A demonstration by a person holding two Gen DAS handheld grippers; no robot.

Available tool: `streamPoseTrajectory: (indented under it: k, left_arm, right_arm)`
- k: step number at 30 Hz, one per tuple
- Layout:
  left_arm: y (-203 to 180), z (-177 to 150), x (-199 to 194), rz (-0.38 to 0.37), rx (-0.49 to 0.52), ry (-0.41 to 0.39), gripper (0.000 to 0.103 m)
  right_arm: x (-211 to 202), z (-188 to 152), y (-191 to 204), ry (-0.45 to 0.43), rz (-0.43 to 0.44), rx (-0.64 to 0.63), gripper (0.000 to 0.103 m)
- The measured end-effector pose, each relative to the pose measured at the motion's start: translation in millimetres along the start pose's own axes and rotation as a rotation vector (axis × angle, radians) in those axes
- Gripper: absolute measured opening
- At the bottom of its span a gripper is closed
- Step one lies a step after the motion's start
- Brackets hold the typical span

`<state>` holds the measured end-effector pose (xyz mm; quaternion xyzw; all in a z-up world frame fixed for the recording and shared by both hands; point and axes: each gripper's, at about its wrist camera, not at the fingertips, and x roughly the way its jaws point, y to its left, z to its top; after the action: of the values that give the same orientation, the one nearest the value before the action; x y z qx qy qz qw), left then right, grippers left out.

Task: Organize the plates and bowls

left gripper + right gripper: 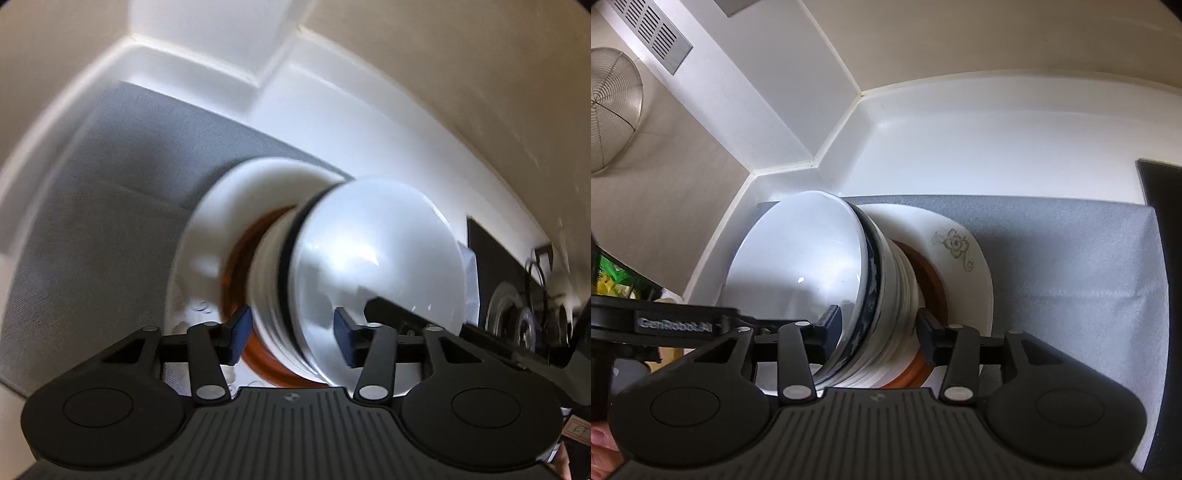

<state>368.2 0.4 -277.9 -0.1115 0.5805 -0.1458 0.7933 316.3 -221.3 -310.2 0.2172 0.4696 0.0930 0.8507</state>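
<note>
A stack of white bowls (798, 273) with a dark blue band sits on an orange-brown dish (932, 291), which sits on a white flowered plate (975, 266) on a grey mat (1071, 258). My right gripper (879, 332) has its fingers either side of the bowl stack's near rim, touching it. In the left wrist view the same bowls (369, 258), orange dish (236, 266) and white plate (221, 206) show blurred. My left gripper (291, 332) straddles the stack from the opposite side. The other gripper's black body (665, 325) shows at the left.
The grey mat (92, 221) lies on a white counter (997, 155) in a corner of cream walls. A black stove (517, 314) is at the right. A wire mesh basket (609, 110) hangs at the upper left. A dark panel (1163, 221) edges the mat.
</note>
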Motion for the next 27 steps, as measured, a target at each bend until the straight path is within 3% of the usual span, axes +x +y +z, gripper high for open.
streamPoseTrajectory:
  k: [6, 8, 10, 12, 15, 18, 22, 27]
  left_arm:
    - [-18, -50, -82, 0.152, 0.055, -0.181, 0.081]
    - [-30, -71, -117, 0.202, 0.071, -0.212, 0.086]
    - [-45, -92, -153, 0.218, 0.089, -0.26, 0.092]
    - [-61, -105, -185, 0.205, 0.119, -0.275, 0.102]
    - [-79, -116, -221, 0.263, 0.159, -0.291, 0.103]
    - [-92, -123, -250, 0.24, 0.216, -0.287, 0.103]
    - [-100, -138, -278, 0.225, 0.257, -0.338, 0.103]
    - [-109, -156, -307, 0.313, 0.262, -0.395, 0.103]
  right_arm:
    - [-56, -25, 24, -0.086, -0.011, -0.115, 0.057]
    - [-88, -39, 41, -0.122, -0.039, -0.161, 0.067]
    - [-118, -48, 58, -0.124, -0.057, -0.161, 0.084]
    - [-152, -57, 77, -0.146, -0.038, -0.165, 0.089]
    - [-199, -69, 105, -0.195, -0.082, -0.201, 0.093]
    - [-236, -81, 132, -0.224, -0.129, -0.223, 0.1]
    - [-277, -95, 152, -0.269, -0.175, -0.165, 0.101]
    - [-304, -109, 177, -0.309, -0.236, -0.121, 0.101]
